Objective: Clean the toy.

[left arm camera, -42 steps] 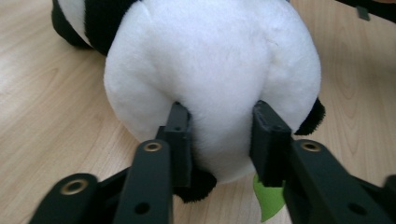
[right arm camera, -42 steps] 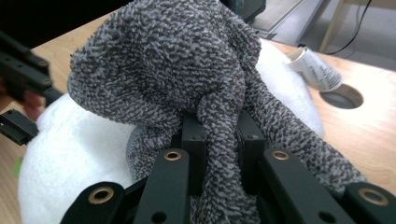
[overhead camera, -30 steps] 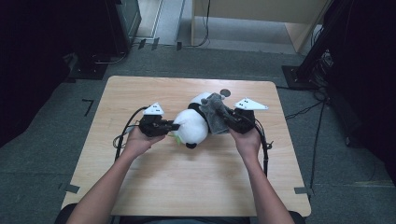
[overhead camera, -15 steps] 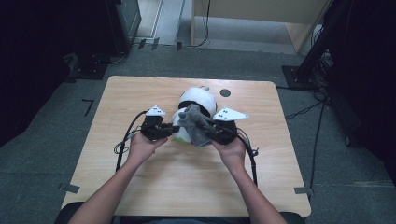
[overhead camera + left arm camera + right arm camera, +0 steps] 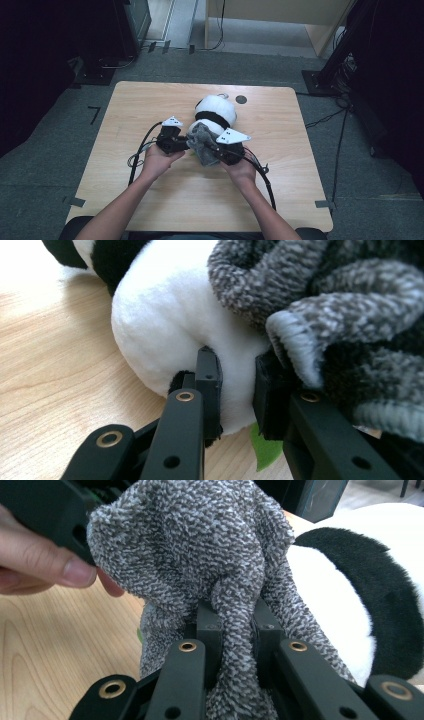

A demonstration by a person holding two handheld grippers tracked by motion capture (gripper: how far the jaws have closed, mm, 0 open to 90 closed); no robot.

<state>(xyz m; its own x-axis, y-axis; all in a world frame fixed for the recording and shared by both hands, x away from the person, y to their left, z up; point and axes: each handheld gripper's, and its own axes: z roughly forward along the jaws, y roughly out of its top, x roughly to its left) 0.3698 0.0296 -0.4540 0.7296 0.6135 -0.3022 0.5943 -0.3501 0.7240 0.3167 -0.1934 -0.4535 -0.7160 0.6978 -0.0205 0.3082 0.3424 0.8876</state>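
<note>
The plush panda (image 5: 215,114) has turned on the bench (image 5: 150,105): a moment ago it lay across, between the two hands, and now its white and black body points away from the person, toward the far edge. The grey fuzzy sock (image 5: 204,145) has come with the right claw (image 5: 216,152) toward the middle of the bench and now sits bunched over the near end of the panda.

The right claw is closed tight on a fold of this sock; in the right gripper view the grey cloth (image 5: 235,645) is squeezed between the two black jaws. The left claw (image 5: 186,145) is nearly closed too, pinching a small part of the white plush (image 5: 235,395) at the panda's near end, with a green felt leaf (image 5: 264,450) under it.

I judge that the two hands work together now: one holds the toy steady, the other draws the sock over its end. The sock covers only the tip, so the dressing is at its start.
</note>
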